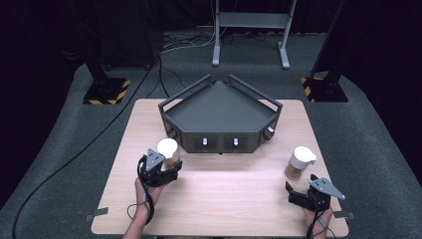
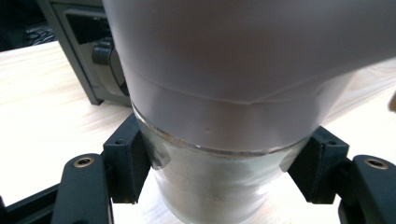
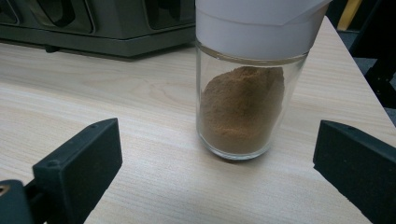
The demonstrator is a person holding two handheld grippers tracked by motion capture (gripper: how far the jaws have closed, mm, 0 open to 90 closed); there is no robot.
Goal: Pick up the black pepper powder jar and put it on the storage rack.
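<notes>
My left gripper (image 1: 169, 164) is shut on a glass jar with a white lid (image 1: 168, 149), held near the front left of the dark tray (image 1: 189, 97). In the left gripper view the jar (image 2: 219, 140) sits between both black pads (image 2: 130, 163), which press on its glass body. A second glass jar (image 1: 298, 163) with a white lid and brown powder stands on the table at the right. My right gripper (image 1: 298, 191) is open just in front of it. In the right gripper view that jar (image 3: 243, 93) stands ahead between the wide-apart jaws, untouched.
The wooden table (image 1: 224, 204) carries the dark angular tray with low rails and knobs (image 1: 205, 142) on its front. Beyond the table are grey carpet, a metal stand (image 1: 251, 30), black posts with striped bases (image 1: 105, 92) and cables.
</notes>
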